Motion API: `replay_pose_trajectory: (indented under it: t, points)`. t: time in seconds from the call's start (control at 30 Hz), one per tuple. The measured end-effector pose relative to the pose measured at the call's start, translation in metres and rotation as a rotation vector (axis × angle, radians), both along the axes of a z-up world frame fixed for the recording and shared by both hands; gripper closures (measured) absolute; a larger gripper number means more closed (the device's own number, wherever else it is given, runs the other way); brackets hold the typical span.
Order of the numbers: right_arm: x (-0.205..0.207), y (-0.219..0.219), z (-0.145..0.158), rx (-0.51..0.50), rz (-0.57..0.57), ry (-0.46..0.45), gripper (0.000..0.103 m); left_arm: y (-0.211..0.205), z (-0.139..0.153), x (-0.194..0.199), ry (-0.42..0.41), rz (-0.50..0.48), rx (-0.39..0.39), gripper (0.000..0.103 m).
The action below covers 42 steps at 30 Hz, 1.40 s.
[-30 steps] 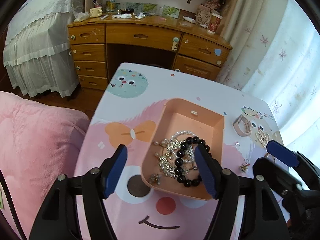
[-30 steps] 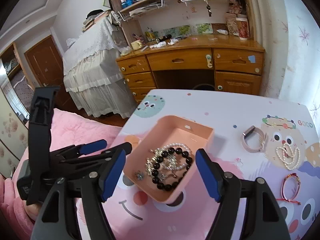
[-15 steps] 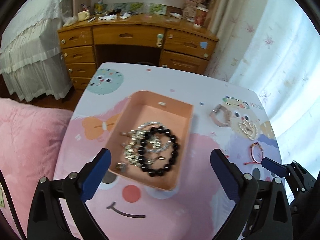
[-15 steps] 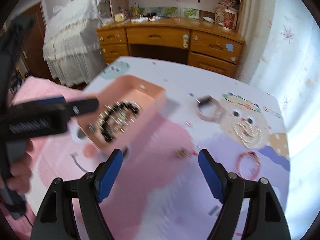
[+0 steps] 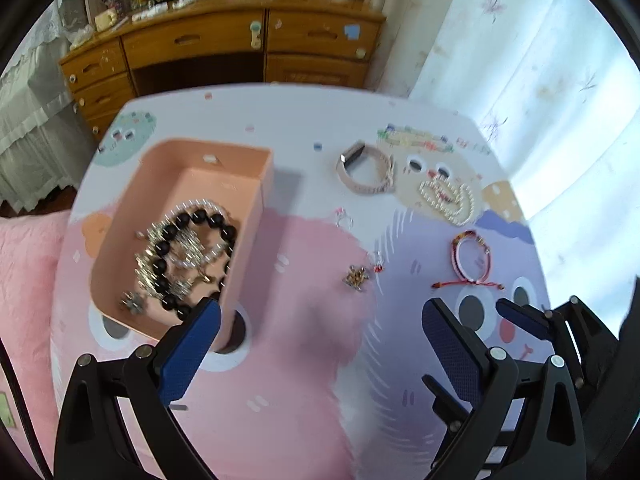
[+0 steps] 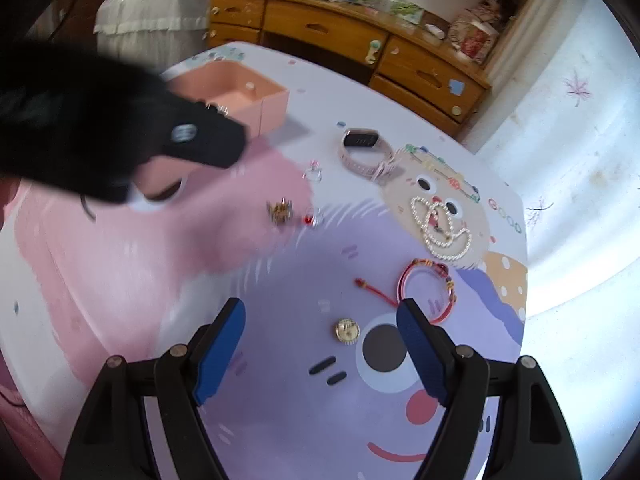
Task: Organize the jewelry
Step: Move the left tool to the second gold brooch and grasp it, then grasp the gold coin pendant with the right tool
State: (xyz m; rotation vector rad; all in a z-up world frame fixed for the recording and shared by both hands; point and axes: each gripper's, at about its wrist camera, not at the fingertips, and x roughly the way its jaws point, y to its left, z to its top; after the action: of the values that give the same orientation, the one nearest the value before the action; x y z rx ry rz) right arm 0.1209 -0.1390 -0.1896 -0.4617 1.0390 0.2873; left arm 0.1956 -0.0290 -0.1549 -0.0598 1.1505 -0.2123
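A pink box (image 5: 256, 184) on the cartoon table mat holds a black bead bracelet (image 5: 192, 256) and silvery chains; it also shows in the right wrist view (image 6: 256, 96). Loose on the mat lie a pink watch (image 5: 366, 172) (image 6: 362, 148), a pearl necklace (image 5: 450, 200) (image 6: 440, 224), a red cord bracelet (image 5: 470, 258) (image 6: 426, 290), a gold brooch (image 5: 356, 278) (image 6: 280, 210), small rings and a round gold piece (image 6: 347, 331). My left gripper (image 5: 320, 348) is open and empty, right of the box. My right gripper (image 6: 320, 344) is open and empty, just before the gold piece.
A wooden desk (image 5: 224, 48) with drawers stands beyond the table. A pink blanket (image 5: 24, 280) lies at the left and a curtain (image 5: 540, 80) hangs at the right. The left gripper's black body (image 6: 100, 128) blocks part of the right wrist view.
Both grippers have swung right, away from the box and toward the loose jewelry. The right gripper has come down closer to the mat, and the gold piece now lies between its fingers.
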Motion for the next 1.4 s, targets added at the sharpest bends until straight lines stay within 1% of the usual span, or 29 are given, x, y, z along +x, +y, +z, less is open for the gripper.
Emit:
replay_pose_trajectory:
  t: [0.13, 0.33, 0.5, 0.57, 0.6, 0.63, 0.67, 0.77, 0.83, 0.9, 0.97, 1.0, 1.03, 1.07, 1.1, 1.13, 1.2, 1.23, 1.3, 1.33, 1.4]
  points:
    - [-0.001, -0.010, -0.012, 0.003, 0.023, 0.033, 0.025, -0.013, -0.017, 0.006, 0.048, 0.025, -0.002, 0.003]
    - [0.001, -0.024, -0.028, 0.042, 0.042, 0.080, 0.025, -0.028, -0.038, 0.021, 0.076, 0.075, -0.007, 0.004]
    - [0.003, -0.033, -0.037, 0.114, 0.057, 0.122, 0.025, -0.038, -0.054, 0.031, 0.086, 0.111, -0.001, 0.012]
    - [0.005, -0.036, -0.040, 0.158, 0.065, 0.147, 0.025, -0.042, -0.059, 0.033, 0.085, 0.115, 0.013, 0.020]
    - [0.005, -0.038, -0.040, 0.177, 0.069, 0.156, 0.025, -0.043, -0.061, 0.035, 0.084, 0.114, 0.019, 0.021]
    - [0.006, -0.039, -0.041, 0.196, 0.072, 0.163, 0.024, -0.045, -0.062, 0.036, 0.083, 0.112, 0.023, 0.025]
    - [0.006, -0.040, -0.039, 0.209, 0.074, 0.157, 0.025, -0.046, -0.064, 0.037, 0.080, 0.111, 0.028, 0.032]
    - [0.008, -0.043, -0.037, 0.259, 0.073, 0.167, 0.025, -0.048, -0.070, 0.041, 0.082, 0.125, 0.051, 0.043]
    - [0.010, -0.046, -0.036, 0.280, 0.066, 0.165, 0.025, -0.049, -0.073, 0.042, 0.086, 0.131, 0.058, 0.046]
    - [0.011, -0.045, -0.036, 0.289, 0.061, 0.161, 0.025, -0.050, -0.071, 0.042, 0.071, 0.126, 0.061, 0.050]
    - [0.012, -0.045, -0.036, 0.293, 0.061, 0.153, 0.025, -0.051, -0.072, 0.044, 0.067, 0.119, 0.062, 0.059]
    - [0.012, -0.045, -0.036, 0.292, 0.061, 0.148, 0.026, -0.051, -0.072, 0.044, 0.068, 0.119, 0.065, 0.061]
    - [0.012, -0.047, -0.037, 0.289, 0.060, 0.141, 0.028, -0.051, -0.072, 0.044, 0.061, 0.123, 0.074, 0.070]
    - [0.012, -0.046, -0.036, 0.281, 0.058, 0.129, 0.033, -0.051, -0.072, 0.044, 0.059, 0.123, 0.069, 0.076]
    - [0.013, -0.048, -0.037, 0.276, 0.056, 0.122, 0.038, -0.051, -0.072, 0.044, 0.058, 0.125, 0.064, 0.079]
    - [0.015, -0.050, -0.037, 0.271, 0.054, 0.115, 0.041, -0.051, -0.072, 0.044, 0.059, 0.128, 0.052, 0.080]
    - [0.016, -0.052, -0.036, 0.268, 0.051, 0.103, 0.049, -0.049, -0.072, 0.044, 0.057, 0.132, 0.039, 0.080]
    - [0.015, -0.053, -0.036, 0.266, 0.049, 0.099, 0.051, -0.049, -0.072, 0.043, 0.056, 0.134, 0.035, 0.080]
    - [0.020, -0.055, -0.036, 0.260, 0.046, 0.091, 0.061, -0.048, -0.071, 0.043, 0.053, 0.135, 0.029, 0.080]
    - [0.021, -0.057, -0.037, 0.256, 0.043, 0.088, 0.063, -0.048, -0.070, 0.042, 0.050, 0.135, 0.025, 0.080]
    - [0.024, -0.058, -0.037, 0.248, 0.036, 0.082, 0.073, -0.047, -0.068, 0.040, 0.038, 0.131, 0.016, 0.080]
